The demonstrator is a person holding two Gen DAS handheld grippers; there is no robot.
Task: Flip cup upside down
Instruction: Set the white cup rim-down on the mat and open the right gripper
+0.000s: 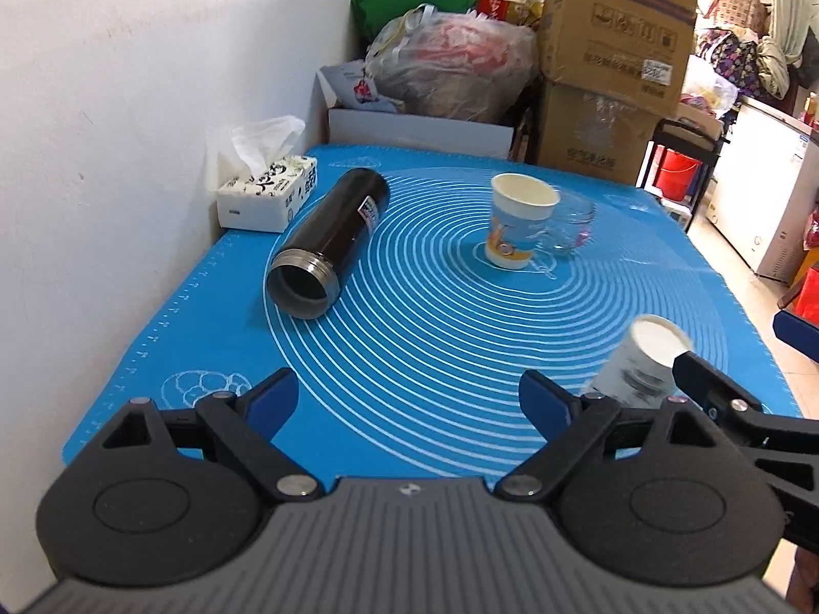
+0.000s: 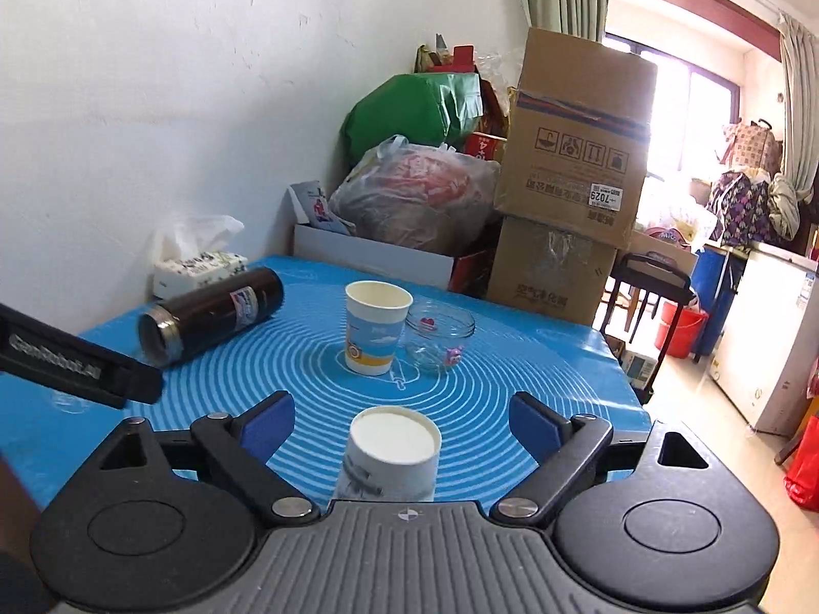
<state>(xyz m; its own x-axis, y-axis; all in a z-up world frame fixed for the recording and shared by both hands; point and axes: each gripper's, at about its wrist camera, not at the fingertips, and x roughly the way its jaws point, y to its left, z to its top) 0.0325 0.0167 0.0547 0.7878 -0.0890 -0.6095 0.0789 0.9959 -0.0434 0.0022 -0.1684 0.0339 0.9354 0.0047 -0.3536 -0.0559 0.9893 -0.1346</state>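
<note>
A white paper cup [image 2: 390, 455] stands upside down on the blue mat, its flat base up, between my right gripper's [image 2: 402, 422] open fingers and close to the palm. It also shows in the left wrist view [image 1: 640, 358], blurred, with the right gripper's finger [image 1: 716, 389] beside it. My left gripper [image 1: 409, 401] is open and empty over the mat's near edge. A second paper cup [image 1: 519, 220] with a blue and orange print stands upright at the mat's centre; it also shows in the right wrist view [image 2: 375, 327].
A black thermos [image 1: 330, 240] lies on its side, mouth open, at the left. A small glass jar [image 1: 570, 227] touches the printed cup. A tissue box [image 1: 266, 192] sits by the wall. Cardboard boxes [image 1: 614, 61] and bags [image 1: 450, 66] stand behind the table. The blue mat [image 1: 435, 337] ends at the right.
</note>
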